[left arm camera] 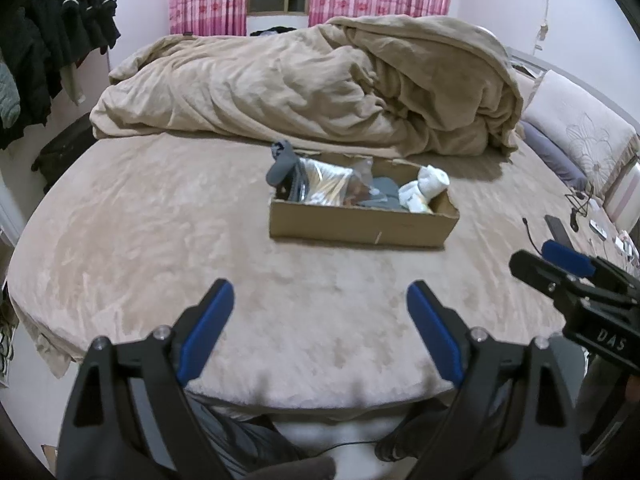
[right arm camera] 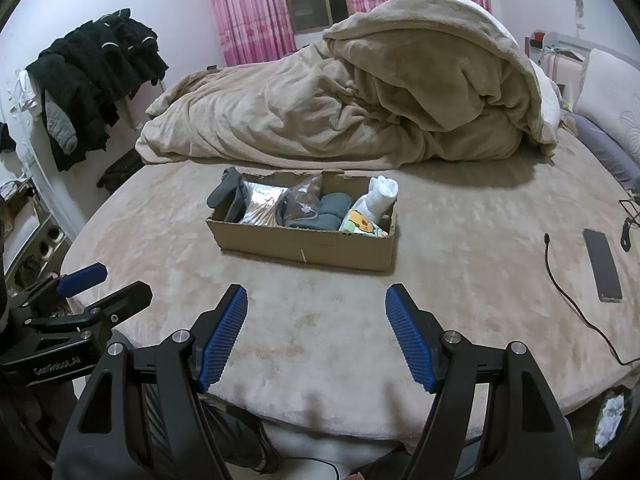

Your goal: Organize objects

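A cardboard box is sitting in the middle of the bed, in front of a heaped beige duvet. Both grippers are hovering over the near edge of the bed, well short of the box and holding nothing. The left gripper is pointing at the box with its jaws spread wide; the right gripper is doing the same, jaws likewise spread. Inside the box, a dark grey item is hanging over the left end, next to a clear plastic bag and a second bag whose contents are hard to make out, possibly small dark goods. A grey-blue cloth is lying right of that, and a white roll is leaning at the right end above a printed packet. To the right on the bed, well apart from the box, a phone is lying beside a black cable. Dark clothes are hanging at the left wall, and pink curtains are framing the window.
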A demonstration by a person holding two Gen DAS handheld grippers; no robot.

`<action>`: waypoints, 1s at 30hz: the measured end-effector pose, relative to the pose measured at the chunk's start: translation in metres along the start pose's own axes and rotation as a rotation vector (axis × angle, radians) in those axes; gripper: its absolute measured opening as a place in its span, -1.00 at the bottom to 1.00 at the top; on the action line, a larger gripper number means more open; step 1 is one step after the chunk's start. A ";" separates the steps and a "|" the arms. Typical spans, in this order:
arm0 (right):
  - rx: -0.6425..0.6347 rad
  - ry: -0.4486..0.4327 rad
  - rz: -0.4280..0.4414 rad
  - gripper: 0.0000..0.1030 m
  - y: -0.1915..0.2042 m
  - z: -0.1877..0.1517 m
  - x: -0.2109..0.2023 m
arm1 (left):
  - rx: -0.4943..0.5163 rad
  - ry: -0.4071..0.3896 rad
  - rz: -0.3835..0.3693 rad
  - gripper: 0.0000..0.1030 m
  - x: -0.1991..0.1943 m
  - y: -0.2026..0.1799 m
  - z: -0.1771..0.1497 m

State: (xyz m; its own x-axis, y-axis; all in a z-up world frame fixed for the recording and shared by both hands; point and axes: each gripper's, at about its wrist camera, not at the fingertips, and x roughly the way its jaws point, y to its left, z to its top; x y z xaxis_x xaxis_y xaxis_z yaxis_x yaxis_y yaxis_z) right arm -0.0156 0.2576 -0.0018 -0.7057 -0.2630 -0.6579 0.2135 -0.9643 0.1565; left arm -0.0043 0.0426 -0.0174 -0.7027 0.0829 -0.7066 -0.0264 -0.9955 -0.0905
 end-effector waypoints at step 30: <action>0.003 0.040 -0.015 0.45 -0.003 0.013 0.031 | 0.001 0.026 0.003 0.76 0.028 0.007 0.014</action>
State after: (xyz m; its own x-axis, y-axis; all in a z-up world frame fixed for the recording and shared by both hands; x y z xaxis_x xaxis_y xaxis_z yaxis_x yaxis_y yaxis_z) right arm -0.0468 0.2516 -0.0127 -0.6810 -0.2475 -0.6892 0.2016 -0.9681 0.1485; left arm -0.0342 0.0374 -0.0276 -0.6841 0.0810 -0.7249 -0.0246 -0.9958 -0.0880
